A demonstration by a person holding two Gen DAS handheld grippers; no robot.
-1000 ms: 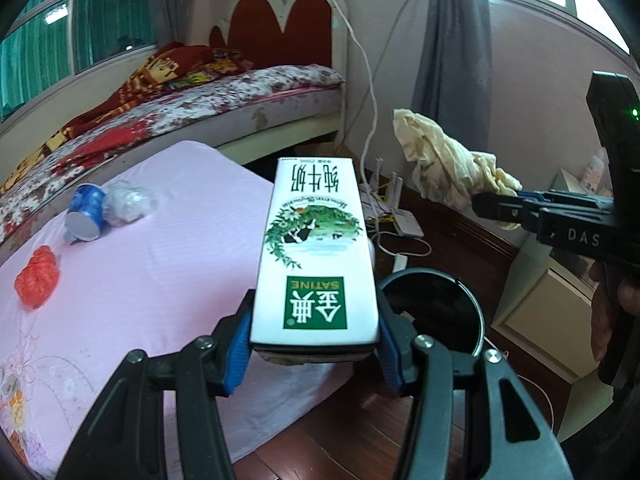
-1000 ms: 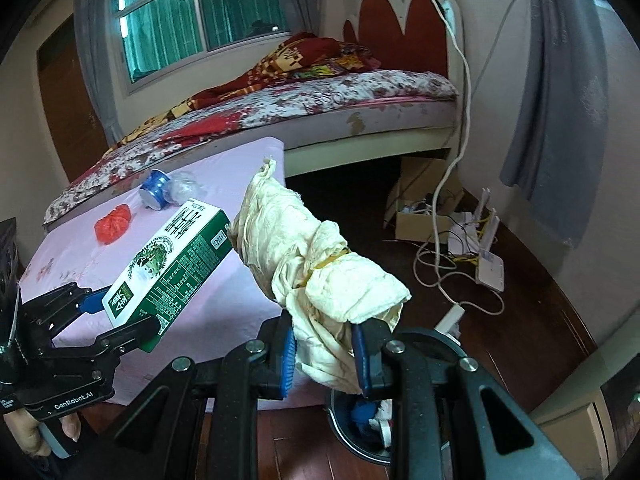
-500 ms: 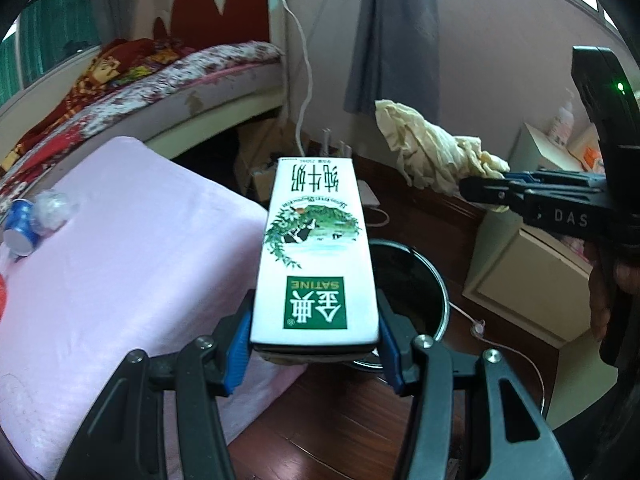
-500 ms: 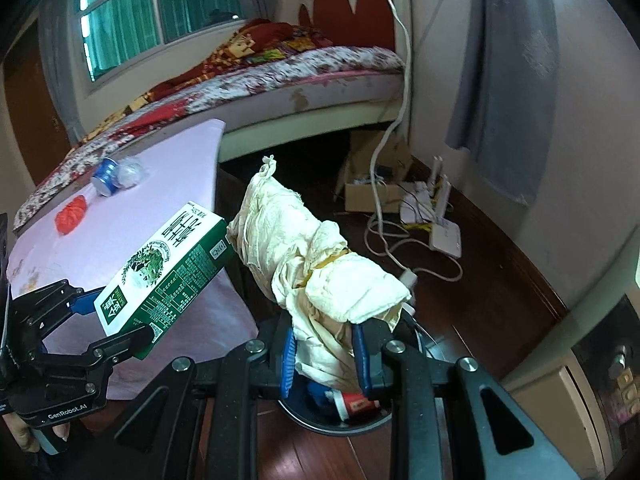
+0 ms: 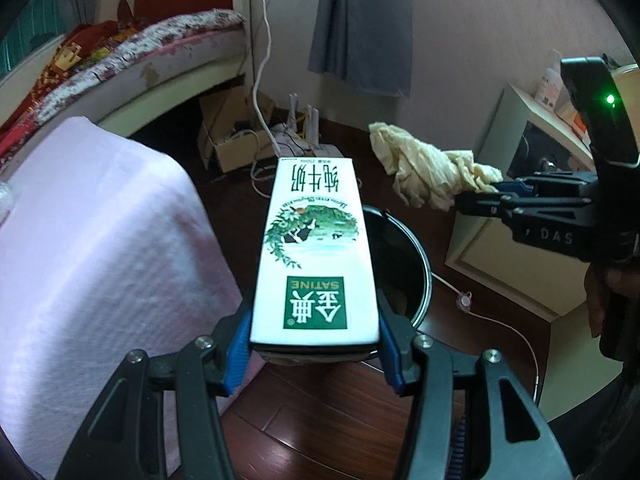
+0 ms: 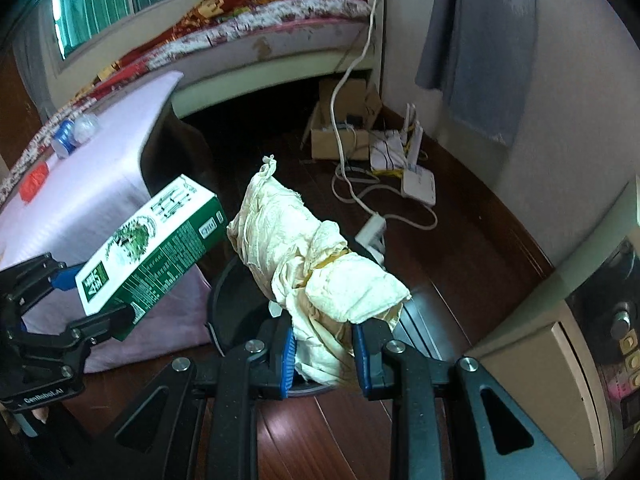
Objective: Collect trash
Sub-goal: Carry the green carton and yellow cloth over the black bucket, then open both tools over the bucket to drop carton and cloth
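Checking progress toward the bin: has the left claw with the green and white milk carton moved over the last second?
Yes. The left claw carried the green and white milk carton rightward off the pink cloth-covered table, over the black round bin.

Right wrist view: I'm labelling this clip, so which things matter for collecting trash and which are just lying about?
Job:
milk carton, in left gripper
crumpled cloth, in right gripper
black bin
blue can on table

Lying about:
cardboard box
router
bed
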